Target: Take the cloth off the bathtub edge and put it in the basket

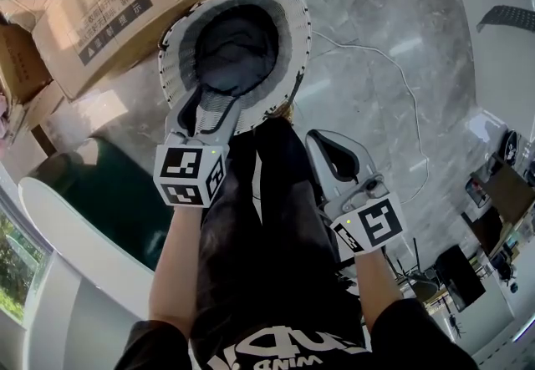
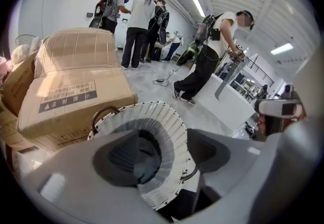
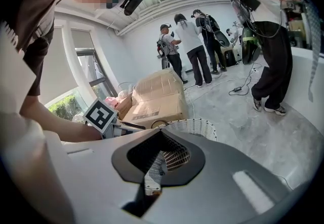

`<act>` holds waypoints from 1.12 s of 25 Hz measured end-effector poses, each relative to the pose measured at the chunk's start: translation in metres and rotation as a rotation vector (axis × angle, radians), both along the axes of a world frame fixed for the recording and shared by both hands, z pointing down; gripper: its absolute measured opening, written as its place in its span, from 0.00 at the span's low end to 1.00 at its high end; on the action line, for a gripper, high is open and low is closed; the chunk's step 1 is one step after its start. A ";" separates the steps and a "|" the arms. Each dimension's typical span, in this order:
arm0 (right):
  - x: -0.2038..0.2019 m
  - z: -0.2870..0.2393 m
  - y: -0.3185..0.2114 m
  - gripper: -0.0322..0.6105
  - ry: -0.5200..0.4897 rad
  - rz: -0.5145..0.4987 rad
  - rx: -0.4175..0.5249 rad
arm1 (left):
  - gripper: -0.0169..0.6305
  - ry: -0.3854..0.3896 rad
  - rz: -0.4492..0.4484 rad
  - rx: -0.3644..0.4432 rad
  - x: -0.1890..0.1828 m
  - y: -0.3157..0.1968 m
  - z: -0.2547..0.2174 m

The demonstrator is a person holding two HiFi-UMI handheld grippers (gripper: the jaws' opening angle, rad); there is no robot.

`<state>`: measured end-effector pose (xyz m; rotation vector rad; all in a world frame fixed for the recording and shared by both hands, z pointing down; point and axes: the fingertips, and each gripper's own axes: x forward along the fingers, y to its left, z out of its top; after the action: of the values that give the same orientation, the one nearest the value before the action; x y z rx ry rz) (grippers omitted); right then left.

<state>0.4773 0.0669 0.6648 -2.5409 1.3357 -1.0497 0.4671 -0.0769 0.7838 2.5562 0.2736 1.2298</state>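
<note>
The white woven basket stands on the marble floor, and a dark grey cloth lies crumpled inside it. My left gripper hangs over the basket's near rim with its jaws spread and nothing between them. Through that gap in the left gripper view, the basket and the cloth show below my left gripper. My right gripper is held lower right beside the person's dark trouser leg, jaws together and empty. In the right gripper view the basket appears beyond my right gripper.
The white bathtub edge curves along the lower left, with a dark green patch beside it. Cardboard boxes sit close behind the basket at upper left. A white cable trails over the floor at right. Several people stand in the background.
</note>
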 end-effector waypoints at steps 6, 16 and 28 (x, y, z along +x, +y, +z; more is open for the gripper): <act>-0.001 0.003 -0.004 0.06 -0.007 -0.008 -0.003 | 0.45 -0.021 0.016 -0.005 -0.006 0.001 0.005; -0.002 -0.009 -0.013 0.06 -0.003 -0.026 -0.003 | 0.43 -0.032 0.010 -0.034 -0.012 0.006 -0.011; 0.011 -0.080 -0.019 0.06 0.008 -0.071 0.044 | 0.02 -0.037 0.006 -0.088 -0.003 0.030 -0.107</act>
<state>0.4883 0.0477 0.5849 -2.4861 1.4446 -1.0118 0.4642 -0.0470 0.6770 2.4568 0.3208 1.2382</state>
